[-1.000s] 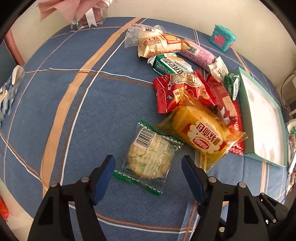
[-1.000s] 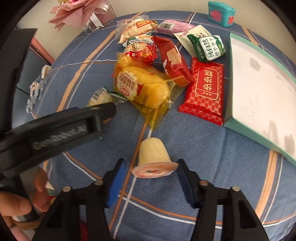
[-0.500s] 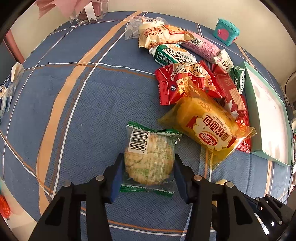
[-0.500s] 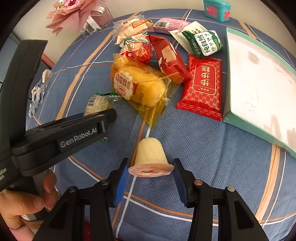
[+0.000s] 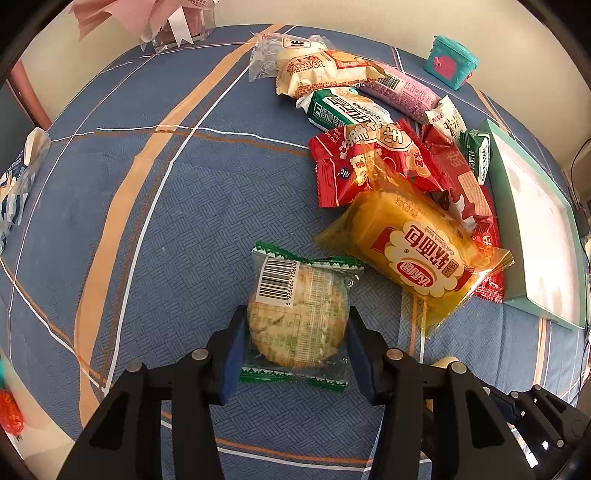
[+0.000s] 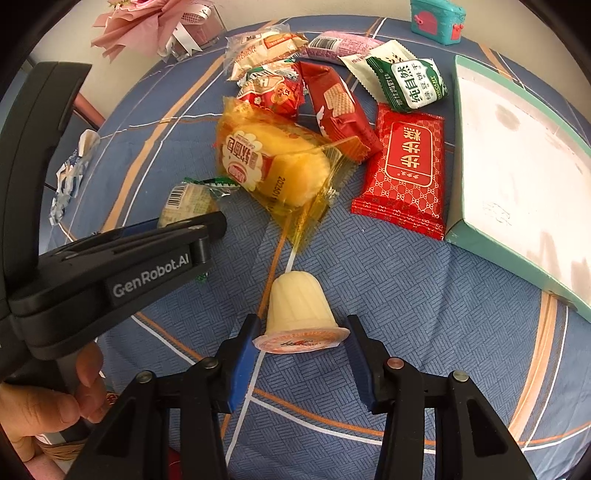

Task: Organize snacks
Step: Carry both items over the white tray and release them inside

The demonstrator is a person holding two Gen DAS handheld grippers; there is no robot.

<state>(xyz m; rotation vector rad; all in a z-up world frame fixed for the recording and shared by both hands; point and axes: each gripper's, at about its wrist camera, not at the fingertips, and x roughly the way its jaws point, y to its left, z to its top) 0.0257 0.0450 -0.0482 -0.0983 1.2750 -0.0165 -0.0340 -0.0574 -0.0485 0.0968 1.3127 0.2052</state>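
Observation:
A round cracker in a clear, green-edged wrapper (image 5: 297,317) lies on the blue cloth, and my left gripper (image 5: 293,347) is shut on it, blue pads against both sides. The cracker also shows in the right wrist view (image 6: 188,201), partly behind the left gripper's body. A pale yellow jelly cup (image 6: 299,314) lies on its side, and my right gripper (image 6: 301,349) is shut on it at the lid rim. A yellow soft-bread packet (image 5: 410,247) lies just beyond the cracker, with red, green and pink snack packets (image 5: 365,158) behind it.
A teal-rimmed white box lid (image 6: 517,173) lies at the right. A small teal box (image 5: 450,61) and a glass vase with pink wrapping (image 5: 181,26) stand at the back. A blue-white wrapper (image 5: 18,184) lies at the left edge. The striped blue cloth (image 5: 166,206) covers the table.
My left gripper moved forward around the cracker and closed on it. My right gripper narrowed onto the jelly cup's rim.

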